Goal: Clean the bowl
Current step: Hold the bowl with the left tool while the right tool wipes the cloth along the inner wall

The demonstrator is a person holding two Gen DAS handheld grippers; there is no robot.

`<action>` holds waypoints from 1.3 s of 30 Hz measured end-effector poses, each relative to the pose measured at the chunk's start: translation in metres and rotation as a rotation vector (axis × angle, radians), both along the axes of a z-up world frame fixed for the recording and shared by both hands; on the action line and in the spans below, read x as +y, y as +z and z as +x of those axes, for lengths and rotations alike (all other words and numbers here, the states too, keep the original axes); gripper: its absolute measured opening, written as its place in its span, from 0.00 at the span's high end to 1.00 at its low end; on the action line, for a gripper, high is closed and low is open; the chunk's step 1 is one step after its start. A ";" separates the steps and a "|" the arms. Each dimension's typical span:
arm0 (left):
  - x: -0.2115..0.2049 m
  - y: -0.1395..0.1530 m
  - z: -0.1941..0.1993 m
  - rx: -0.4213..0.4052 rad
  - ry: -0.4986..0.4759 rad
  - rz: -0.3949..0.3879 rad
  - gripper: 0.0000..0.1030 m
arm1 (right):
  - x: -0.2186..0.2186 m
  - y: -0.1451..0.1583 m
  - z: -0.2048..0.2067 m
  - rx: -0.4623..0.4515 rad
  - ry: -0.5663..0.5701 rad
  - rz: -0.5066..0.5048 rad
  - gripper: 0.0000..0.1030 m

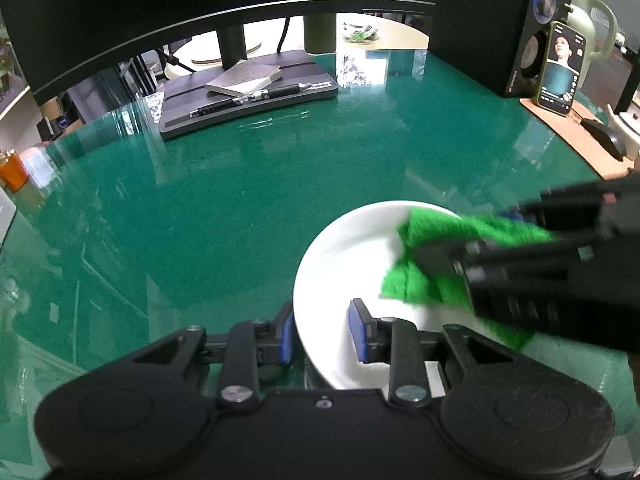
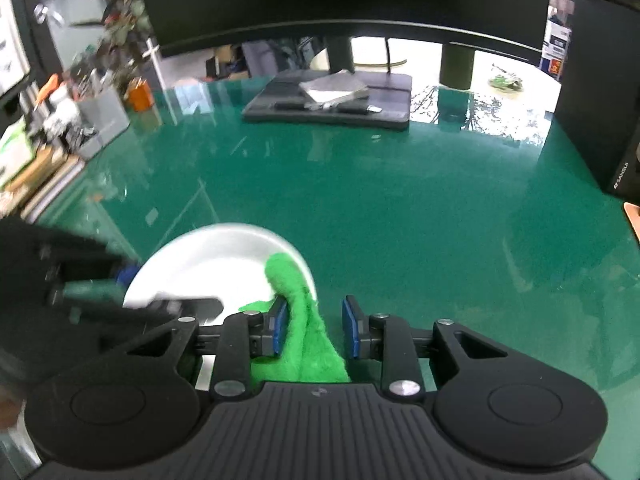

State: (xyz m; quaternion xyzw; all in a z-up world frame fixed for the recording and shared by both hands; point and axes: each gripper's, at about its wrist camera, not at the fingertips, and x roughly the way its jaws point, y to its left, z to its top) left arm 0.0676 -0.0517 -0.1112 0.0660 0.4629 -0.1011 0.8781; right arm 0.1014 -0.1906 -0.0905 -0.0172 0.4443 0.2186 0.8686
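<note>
A shallow white bowl [image 1: 348,256] rests on the green desk mat. My left gripper [image 1: 322,334] straddles its near rim, one blue pad outside and one inside, shut on the bowl. A bright green cloth [image 1: 424,264] lies bunched in the bowl's right half, and my right gripper [image 1: 444,256] comes in from the right, blurred, pressing it there. In the right wrist view the green cloth [image 2: 296,292] fills the gap of my right gripper [image 2: 314,332] and drapes over the bowl [image 2: 208,256] rim. The left gripper [image 2: 156,290] shows there as a dark blur.
A grey case [image 1: 248,92] with a notebook and pens lies under a large monitor [image 1: 200,8] at the back. A speaker [image 1: 516,40], lit phone [image 1: 560,68] and mouse [image 1: 604,136] stand at the right. Desk clutter [image 2: 92,112] and an orange object [image 1: 14,172] line the left.
</note>
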 end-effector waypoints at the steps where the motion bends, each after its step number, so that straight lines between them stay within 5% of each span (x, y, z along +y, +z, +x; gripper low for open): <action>1: 0.001 0.000 0.000 0.000 0.004 -0.005 0.72 | 0.000 -0.001 -0.001 -0.001 0.002 -0.004 0.72; 10: 0.001 0.001 0.001 -0.001 0.007 -0.010 0.70 | -0.010 0.005 -0.021 -0.027 -0.005 0.004 0.62; 12: 0.002 0.001 0.001 -0.001 0.008 -0.010 0.70 | -0.010 0.010 -0.025 -0.083 0.004 -0.019 0.63; 14: 0.002 0.000 0.001 -0.002 0.007 -0.011 0.70 | -0.010 0.011 -0.028 -0.100 0.017 -0.031 0.78; 25: 0.001 0.000 -0.005 0.002 0.006 -0.019 0.69 | -0.006 0.017 -0.011 -0.164 0.017 0.011 0.82; 34: 0.001 0.000 -0.007 0.005 0.013 -0.024 0.64 | -0.011 0.004 -0.028 -0.042 0.020 -0.009 0.77; 39: -0.001 0.000 -0.008 0.002 0.012 -0.014 0.64 | -0.009 0.007 -0.027 -0.063 0.013 -0.027 0.77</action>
